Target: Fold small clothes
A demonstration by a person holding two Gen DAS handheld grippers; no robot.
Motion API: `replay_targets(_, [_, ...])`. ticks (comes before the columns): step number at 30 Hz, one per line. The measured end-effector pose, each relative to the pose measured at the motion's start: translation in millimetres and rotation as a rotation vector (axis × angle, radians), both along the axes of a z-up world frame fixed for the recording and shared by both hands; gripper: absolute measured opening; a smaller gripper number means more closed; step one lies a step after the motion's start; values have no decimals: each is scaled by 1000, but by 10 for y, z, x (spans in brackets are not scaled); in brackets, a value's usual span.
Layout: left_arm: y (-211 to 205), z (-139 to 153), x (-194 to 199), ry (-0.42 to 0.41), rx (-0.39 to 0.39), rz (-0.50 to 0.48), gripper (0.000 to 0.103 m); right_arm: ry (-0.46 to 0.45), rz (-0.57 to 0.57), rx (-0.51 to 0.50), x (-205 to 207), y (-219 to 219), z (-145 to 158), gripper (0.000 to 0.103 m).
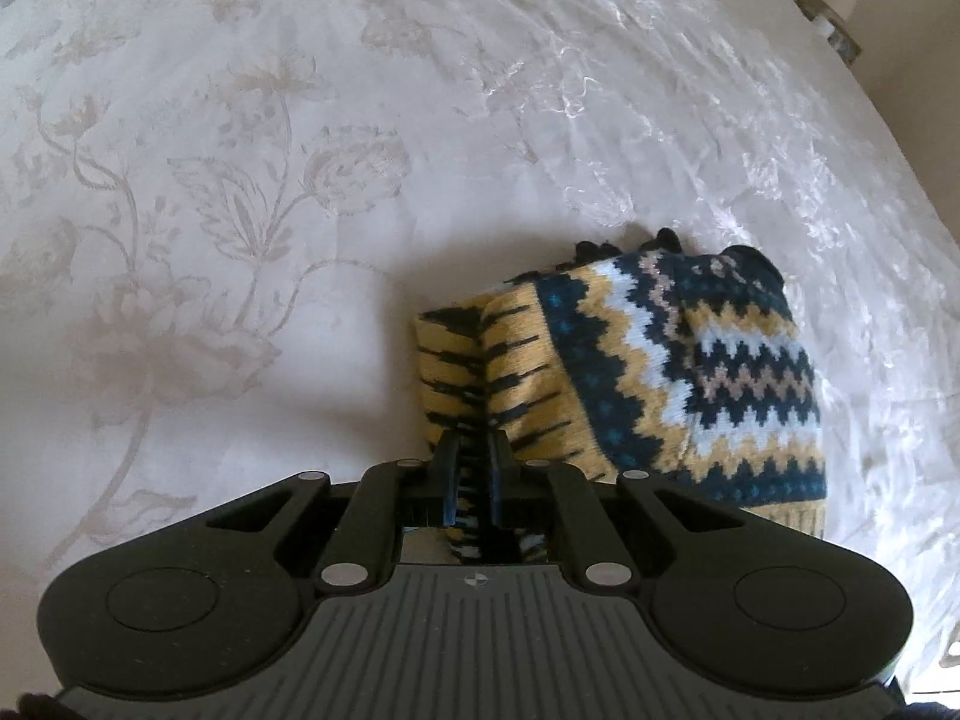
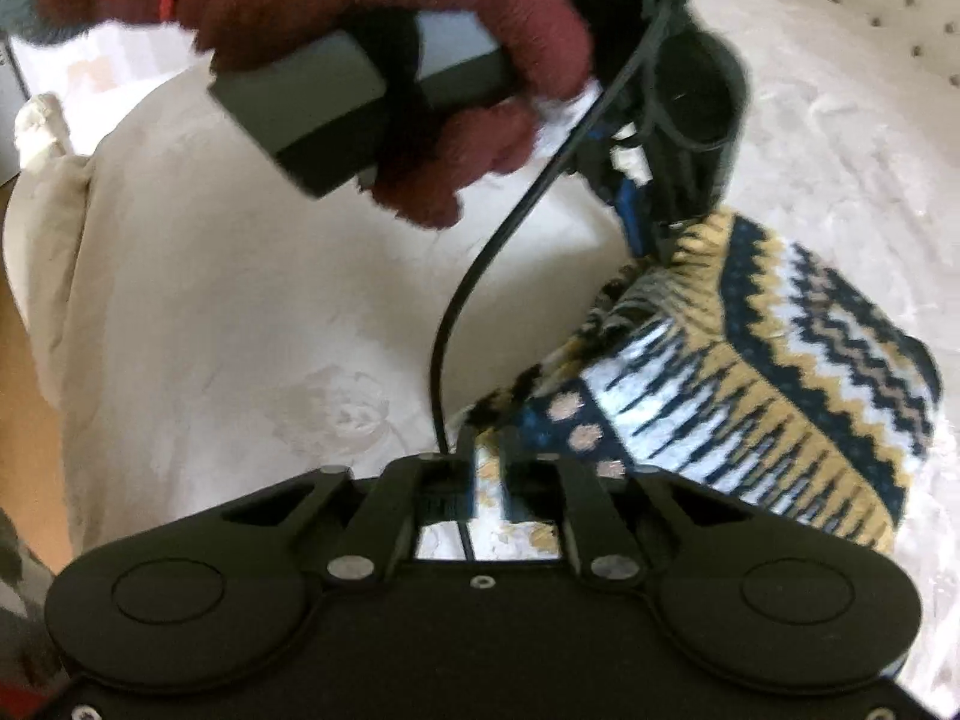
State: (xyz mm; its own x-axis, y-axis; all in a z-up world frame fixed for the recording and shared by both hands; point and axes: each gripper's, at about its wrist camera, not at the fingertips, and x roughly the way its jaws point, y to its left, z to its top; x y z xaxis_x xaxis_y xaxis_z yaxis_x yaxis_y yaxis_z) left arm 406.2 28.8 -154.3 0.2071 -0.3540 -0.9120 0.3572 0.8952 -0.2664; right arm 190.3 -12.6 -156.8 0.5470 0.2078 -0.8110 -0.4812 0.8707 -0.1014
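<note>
Cream bedcover, woven with a pale floral pattern and lightly glossy, spreads over the whole working surface; it lies smooth at the left and finely crinkled toward the right. A tufted, buttoned headboard shows at the top right corner of the right wrist view, and the cover falls over the bed's edge at that view's left.

One knitted garment lies on the cover, partly folded, thick and soft, with zigzag bands of navy, mustard, white and beige and small teal dots. Its inner face shows loose floats of yarn.

Two black grippers are present. The left gripper is clamped on a raised pleat at the garment's near edge, jaws almost together on the fabric. The right gripper has its jaws narrowly apart with a fold of the knit between them; whether the pads press on it cannot be told.

One hand in a fuzzy maroon glove grips the left tool's grey handle; one black cable curves down from it.
</note>
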Motion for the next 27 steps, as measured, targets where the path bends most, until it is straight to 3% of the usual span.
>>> replay_targets(2, [12, -10, 13, 10, -1, -3, 10, -36, -19, -10, -59, -56, 72, 49])
replay_targets(6, [87, 26, 4, 33, -31, -8, 10, -82, -80, -40, -46, -238, 120, 50])
replay_targets(10, [133, 114, -74, 24, -24, -34, 11, -67, -96, -59, 8, -306, 52, 56])
replay_targets(13, [160, 193, -142, 2, -24, -46, 12, -63, -54, -82, -8, -228, -15, 67])
replay_targets(15, [163, 254, -185, -15, -30, -53, 16, -61, -18, -83, 0, -163, -74, 68])
replay_targets(16, [154, 285, -205, -26, -35, -56, 26, -54, -21, -68, 14, -168, -81, 68])
replay_targets(17, [134, 318, -226, -38, -40, -59, 28, -43, -37, -41, 30, -184, -82, 68])
replay_targets(27, [-475, 466, -585, -124, -98, -217, 31, -17, -292, 94, -17, -762, 11, 73])
